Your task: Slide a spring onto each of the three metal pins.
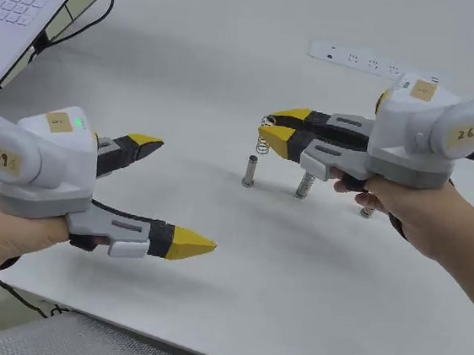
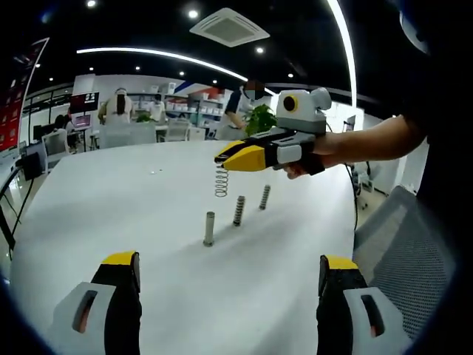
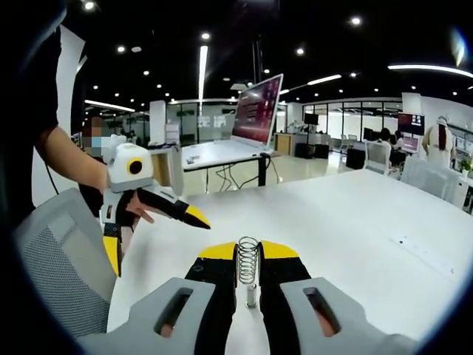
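Above the bare pin [image 1: 250, 170], in the head view, a spring [image 1: 262, 145] is clamped by the right gripper [image 1: 281, 124]. In the left gripper view, the left gripper [image 2: 229, 260] is spread empty, and the middle pin [image 2: 239, 210] and far pin [image 2: 264, 197] are seen sprung. In the right gripper view, the last fitting is judged under way.

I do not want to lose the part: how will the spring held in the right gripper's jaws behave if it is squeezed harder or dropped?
The spring is an open coil of thin wire, so it probably bends easily and might pop out of the right gripper. It looks light; dropped on the smooth table, it would likely roll.
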A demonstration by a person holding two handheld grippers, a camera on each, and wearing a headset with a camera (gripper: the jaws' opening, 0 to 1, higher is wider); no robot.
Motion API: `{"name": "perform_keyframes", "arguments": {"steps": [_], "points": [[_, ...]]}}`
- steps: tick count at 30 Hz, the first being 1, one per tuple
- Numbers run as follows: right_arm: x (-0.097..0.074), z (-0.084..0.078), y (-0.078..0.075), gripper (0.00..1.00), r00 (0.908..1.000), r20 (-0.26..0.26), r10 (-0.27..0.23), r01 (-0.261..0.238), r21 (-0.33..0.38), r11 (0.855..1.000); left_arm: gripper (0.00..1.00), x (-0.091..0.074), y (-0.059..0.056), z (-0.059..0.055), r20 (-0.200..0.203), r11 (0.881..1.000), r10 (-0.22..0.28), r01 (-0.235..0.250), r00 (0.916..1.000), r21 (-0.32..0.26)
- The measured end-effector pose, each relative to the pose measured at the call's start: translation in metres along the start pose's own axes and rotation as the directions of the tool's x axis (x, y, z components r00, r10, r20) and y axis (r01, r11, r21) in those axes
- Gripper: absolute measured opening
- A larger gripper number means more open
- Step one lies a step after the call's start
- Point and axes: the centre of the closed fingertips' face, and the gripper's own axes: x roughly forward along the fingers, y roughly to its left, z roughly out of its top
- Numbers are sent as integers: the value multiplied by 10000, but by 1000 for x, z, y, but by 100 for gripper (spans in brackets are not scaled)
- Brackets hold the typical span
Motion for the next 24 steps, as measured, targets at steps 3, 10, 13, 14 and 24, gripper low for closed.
{"name": "perform_keyframes", "arguments": {"steps": [3, 10, 13, 14, 24], "points": [[4, -2, 0, 8, 10000, 17, 46, -46, 274, 9996, 98, 0, 1, 0, -18, 10000, 0, 0, 10000, -15], [9, -8, -5, 8, 10000, -47, -86, 88, 592, 9982, 98, -3, 3, 2, 89, 9999, 70, -69, 9999, -99], [10, -11, -6, 8, 9998, -131, -121, 130, 687, 9976, 98, -4, 4, 1, 70, 9999, 84, -83, 9999, -115], [11, -12, -6, 8, 9998, -148, -112, 122, 717, 9974, 98, -4, 4, 0, 63, 9999, 87, -87, 9999, -123], [13, -18, -7, 8, 9996, -246, -109, 132, 977, 9951, 98, -4, 3, 1, 92, 9999, 80, -79, 9999, -141]]}}
